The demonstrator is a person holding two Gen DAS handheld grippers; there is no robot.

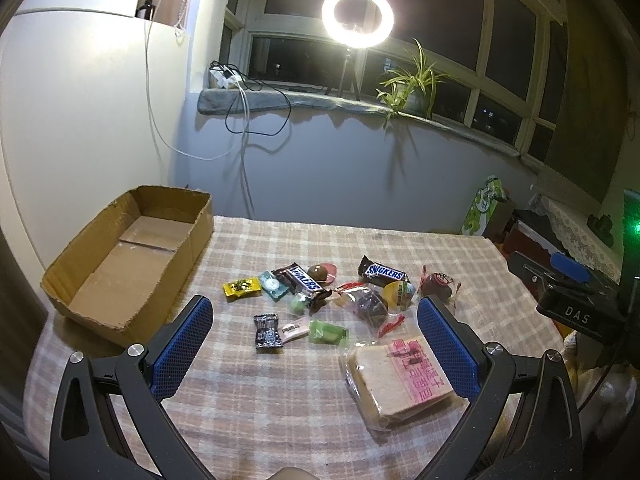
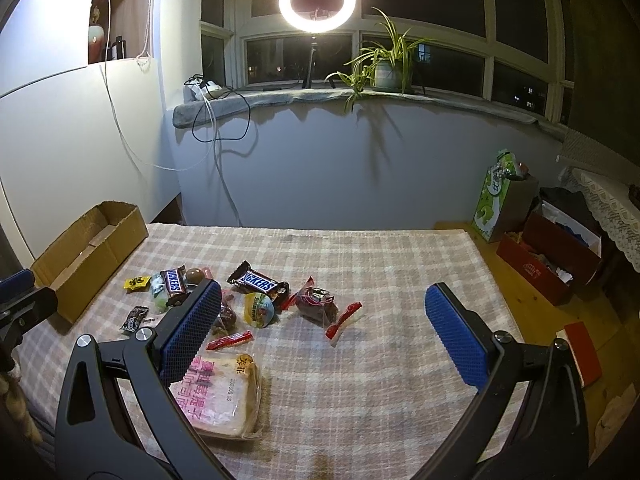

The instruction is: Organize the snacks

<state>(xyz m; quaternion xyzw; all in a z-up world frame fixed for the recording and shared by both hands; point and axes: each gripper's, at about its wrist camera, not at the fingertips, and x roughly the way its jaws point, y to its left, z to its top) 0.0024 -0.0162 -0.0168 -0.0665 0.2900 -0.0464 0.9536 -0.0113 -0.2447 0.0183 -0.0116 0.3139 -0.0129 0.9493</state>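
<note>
**Snacks heaped mid-table, box waiting at the left edge**

A loose cluster of wrapped snacks lies on the plaid tablecloth (image 1: 280,400): two Snickers bars (image 1: 305,280) (image 1: 382,272), a yellow candy (image 1: 241,288), a small black packet (image 1: 267,330), a green sweet (image 1: 328,333), a yellow-lidded jelly cup (image 2: 260,309), and dark fruit in clear red-edged wrappers (image 2: 320,303). Nearest the cameras sits a bagged slice of bread (image 1: 400,384) with pink print. The cardboard box (image 1: 120,264), open-topped and bare inside, stands at the table's left edge, just beside the cluster.

The left gripper (image 1: 315,308) hangs above the table, spread wide with nothing between its blue pads (image 1: 182,348); the bread lies just inside its right finger. The right gripper (image 2: 322,298) is equally wide apart and holds nothing.

The left wrist view looks down into the box and shows the small sweets clearly; it also catches the right gripper's body at its right margin. The right wrist view has its left finger covering part of the pile, but alone shows the table's bare right half, the wooden floor (image 2: 528,312) beyond that edge, and the red boxes (image 2: 548,256) there.

Open cloth lies in front of the pile and to its right; the far edge meets the wall under the windowsill, where a ring light (image 2: 317,0) and potted plant (image 2: 386,66) stand.
</note>
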